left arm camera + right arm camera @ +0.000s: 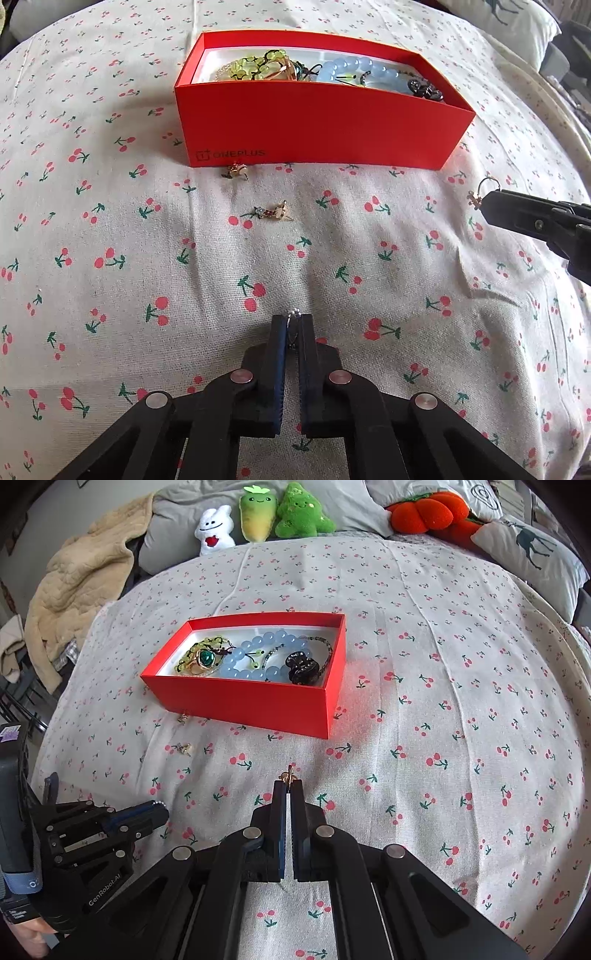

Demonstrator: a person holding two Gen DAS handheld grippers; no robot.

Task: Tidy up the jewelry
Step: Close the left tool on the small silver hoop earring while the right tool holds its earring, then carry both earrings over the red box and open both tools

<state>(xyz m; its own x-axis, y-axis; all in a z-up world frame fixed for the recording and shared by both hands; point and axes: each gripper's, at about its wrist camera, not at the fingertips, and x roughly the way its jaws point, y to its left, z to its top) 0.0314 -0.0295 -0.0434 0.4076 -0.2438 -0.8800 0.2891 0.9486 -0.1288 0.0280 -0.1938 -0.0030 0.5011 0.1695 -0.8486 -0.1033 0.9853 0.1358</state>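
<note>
Jewelry, left wrist view: two small gold earrings lie loose on the bed sheet (110, 206), one (235, 171) just beside the front wall of the red box (325, 125), the other (275, 213) a little nearer the camera.
Red box, left wrist view: it holds a yellow-green bead bracelet (255, 64), a pale blue bead bracelet (354, 72) and a black piece (424, 90).
Left hand-held gripper (294, 316): its jaws stand together on a small silver piece (294, 314) that sticks out at the tips.
Right hand-held gripper (484, 202), left wrist view: it comes in from the right, with a gold hook earring (480, 192) at its tip.
Right hand-held gripper (289, 781), right wrist view: pressed together on the gold hook earring (288, 774), above the sheet (443, 664) in front of the box (258, 705).
Box contents, right wrist view: a green-stone ring (205, 660), the blue bracelet (258, 657), a black hair clip (301, 668).
Left hand-held gripper (162, 808), right wrist view: low at the left, tips together, a silver bit at the tip.
Background: plush toys (266, 513) and pillows (528, 550) at the far end of the bed.
</note>
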